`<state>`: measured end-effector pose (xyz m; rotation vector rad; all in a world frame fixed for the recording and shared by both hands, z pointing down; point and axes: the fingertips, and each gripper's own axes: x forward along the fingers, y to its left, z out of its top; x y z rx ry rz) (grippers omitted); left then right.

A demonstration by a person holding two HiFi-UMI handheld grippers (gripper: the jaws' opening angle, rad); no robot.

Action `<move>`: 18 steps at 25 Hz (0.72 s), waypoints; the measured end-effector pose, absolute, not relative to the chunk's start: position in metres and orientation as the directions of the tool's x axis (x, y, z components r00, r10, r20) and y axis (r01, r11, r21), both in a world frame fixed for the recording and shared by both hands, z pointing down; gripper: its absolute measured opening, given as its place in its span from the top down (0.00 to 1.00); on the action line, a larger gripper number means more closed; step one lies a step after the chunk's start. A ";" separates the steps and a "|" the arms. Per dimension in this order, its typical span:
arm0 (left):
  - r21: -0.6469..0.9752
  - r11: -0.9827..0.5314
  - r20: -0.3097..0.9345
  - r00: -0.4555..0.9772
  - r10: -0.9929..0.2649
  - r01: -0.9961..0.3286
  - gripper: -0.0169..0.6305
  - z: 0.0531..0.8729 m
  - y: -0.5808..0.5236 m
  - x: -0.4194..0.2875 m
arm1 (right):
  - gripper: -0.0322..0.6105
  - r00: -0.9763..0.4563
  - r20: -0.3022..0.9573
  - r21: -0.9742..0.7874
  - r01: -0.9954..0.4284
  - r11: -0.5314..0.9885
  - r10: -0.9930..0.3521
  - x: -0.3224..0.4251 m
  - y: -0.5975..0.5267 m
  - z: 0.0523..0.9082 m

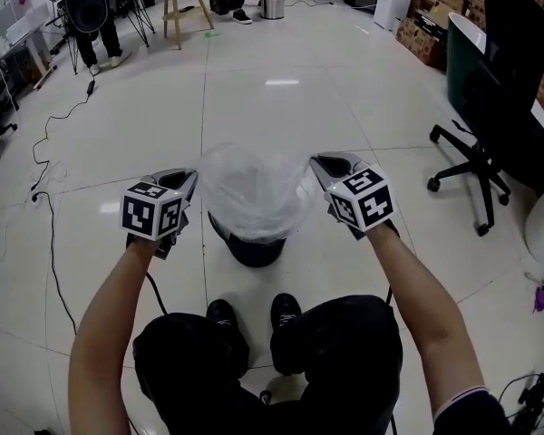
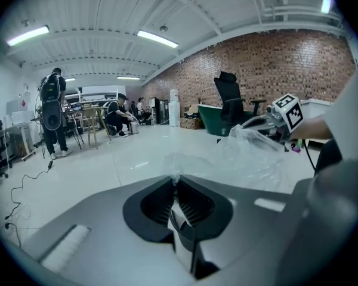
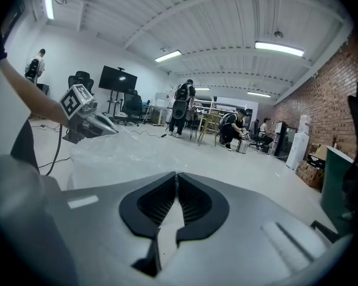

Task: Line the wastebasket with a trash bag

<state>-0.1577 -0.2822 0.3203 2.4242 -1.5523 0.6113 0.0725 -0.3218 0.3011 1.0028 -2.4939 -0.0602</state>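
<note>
A clear trash bag (image 1: 254, 188) is stretched and puffed up between my two grippers, above a black wastebasket (image 1: 250, 246) on the floor just in front of my feet. The bag hides most of the basket's mouth. My left gripper (image 1: 192, 181) is shut on the bag's left edge, and the thin film leaves its closed tips (image 2: 175, 177) towards the bag (image 2: 250, 157). My right gripper (image 1: 315, 163) is shut on the bag's right edge. Its jaws (image 3: 176, 174) are closed, with the bag (image 3: 116, 151) spread out to the left of them.
A black office chair (image 1: 485, 148) stands at the right beside a dark green desk (image 1: 462, 62). A cable (image 1: 50, 234) trails along the floor at the left. A wooden stool (image 1: 177, 7), a metal bucket (image 1: 272, 5) and people are far back.
</note>
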 end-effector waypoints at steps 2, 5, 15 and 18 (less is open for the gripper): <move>-0.051 -0.426 0.458 0.358 -0.814 -0.903 0.95 0.327 -0.285 -0.161 | 0.95 -0.635 0.400 0.197 -0.645 0.739 -0.661 0.071 -0.327 0.307; -0.045 -0.416 0.476 0.347 -0.808 -0.908 0.95 0.334 -0.290 -0.165 | 0.95 -0.633 0.416 0.190 -0.641 0.743 -0.653 0.069 -0.336 0.316; -0.034 -0.382 0.568 0.297 -0.767 -0.923 0.95 0.365 -0.288 -0.200 | 0.95 -0.645 0.471 0.134 -0.622 0.771 -0.602 0.046 -0.359 0.359; -0.018 -0.382 0.574 0.303 -0.761 -0.924 0.95 0.371 -0.292 -0.204 | 0.95 -0.647 0.477 0.127 -0.619 0.775 -0.595 0.038 -0.366 0.365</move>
